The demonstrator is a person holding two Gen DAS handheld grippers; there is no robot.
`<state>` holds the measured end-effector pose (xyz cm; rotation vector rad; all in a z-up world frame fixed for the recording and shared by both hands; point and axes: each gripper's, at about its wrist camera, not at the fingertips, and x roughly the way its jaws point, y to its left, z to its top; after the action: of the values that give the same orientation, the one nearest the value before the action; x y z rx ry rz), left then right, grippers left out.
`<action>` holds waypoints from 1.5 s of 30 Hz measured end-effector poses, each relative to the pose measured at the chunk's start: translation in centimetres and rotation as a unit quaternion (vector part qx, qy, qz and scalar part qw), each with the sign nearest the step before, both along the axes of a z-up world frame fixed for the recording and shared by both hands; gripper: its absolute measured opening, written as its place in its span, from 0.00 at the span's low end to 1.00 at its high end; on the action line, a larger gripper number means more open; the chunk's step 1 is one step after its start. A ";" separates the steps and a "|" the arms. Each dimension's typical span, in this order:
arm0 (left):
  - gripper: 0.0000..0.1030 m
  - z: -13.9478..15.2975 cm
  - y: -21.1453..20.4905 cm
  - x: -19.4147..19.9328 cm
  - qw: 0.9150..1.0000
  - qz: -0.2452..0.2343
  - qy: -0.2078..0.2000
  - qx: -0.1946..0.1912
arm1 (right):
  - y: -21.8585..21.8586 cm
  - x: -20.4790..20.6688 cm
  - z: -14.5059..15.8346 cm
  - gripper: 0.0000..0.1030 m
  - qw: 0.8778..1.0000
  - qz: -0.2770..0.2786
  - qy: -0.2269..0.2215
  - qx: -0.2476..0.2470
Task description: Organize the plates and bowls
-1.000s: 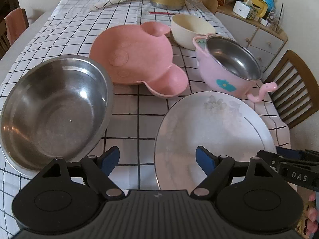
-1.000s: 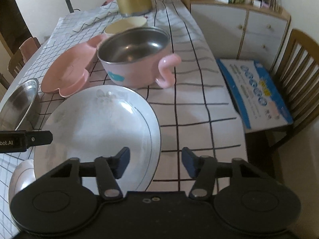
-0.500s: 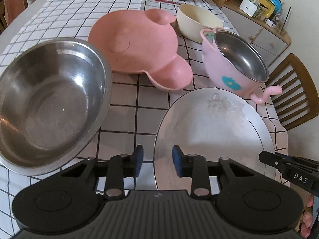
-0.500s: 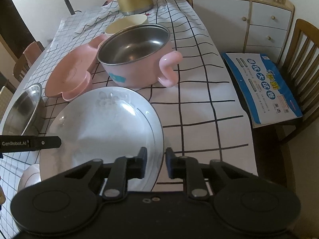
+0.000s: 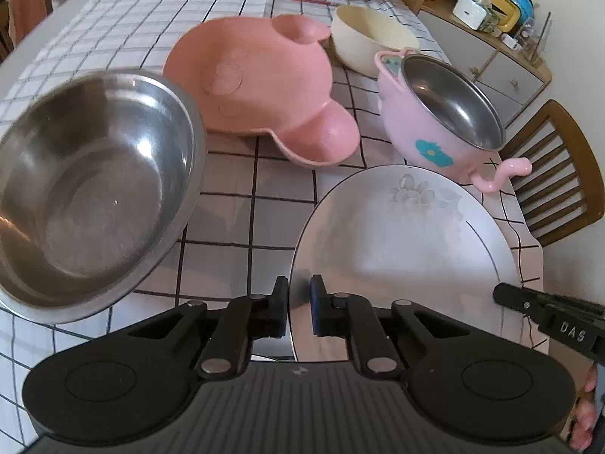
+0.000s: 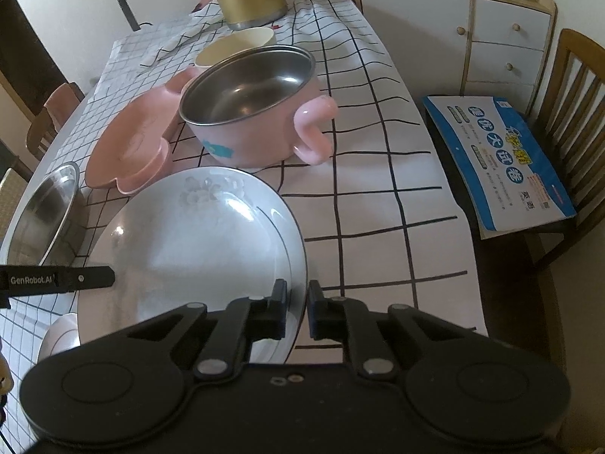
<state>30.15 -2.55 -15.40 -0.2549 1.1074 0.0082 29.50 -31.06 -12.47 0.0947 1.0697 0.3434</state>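
- The white plate point(image 5: 408, 249) lay at the near right corner of the tabletop point(image 5: 272, 223), its right rim close to that edge, where the checked cloth hung over.
- The left hand-held gripper point(image 5: 299, 308) had just been closing and was clamped on the plate's near-left rim; the right hand-held gripper point(image 6: 298, 308) had likewise been closing and pinched the near-right rim.
- With both grips on the near side, the far half of the plate would hang unsupported, so it seemed wise to lift both hands evenly and keep the plate level, lest the glazed rim slip between the pads.
- The pink handled bowl point(image 5: 438, 117) stood just beyond the plate's far rim, its curled handle almost over it; the plate should rise before travelling that way.
- The steel bowl point(image 5: 94, 185) sat near the left edge, with bare cloth between it and the plate.
- The pink ear-shaped plate point(image 5: 257, 87) occupied the middle, with the cream bowl point(image 5: 366, 38) behind it.
- The most open room lay along the right side of the tabletop, past the handled bowl.
- A chair point(image 6: 567, 121) holding a blue packet point(image 6: 503, 162) stood off the right edge, so swinging outward looked cramped.
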 end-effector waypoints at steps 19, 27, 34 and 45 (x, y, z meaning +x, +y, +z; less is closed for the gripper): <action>0.10 1.0 -2.9 -2.2 0.998 -0.042 -0.012 -0.037 | -4.5 -3.4 1.1 0.08 0.999 -0.038 0.009 0.002; 0.10 0.1 -3.6 -1.3 0.997 -0.063 0.001 -0.031 | -6.2 -4.1 0.0 0.09 0.998 -0.049 0.027 0.021; 0.10 -0.3 -4.6 -1.6 0.998 -0.067 0.002 -0.019 | -6.4 -4.2 -0.2 0.10 0.999 -0.044 0.020 0.024; 0.09 0.7 -5.6 -4.3 0.996 -0.080 0.003 -0.030 | -7.4 -5.9 0.4 0.10 0.999 -0.032 0.014 0.006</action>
<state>25.85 -8.17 -14.67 -0.2187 1.1327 -0.1668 23.56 -38.44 -12.03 0.1445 1.0898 0.2905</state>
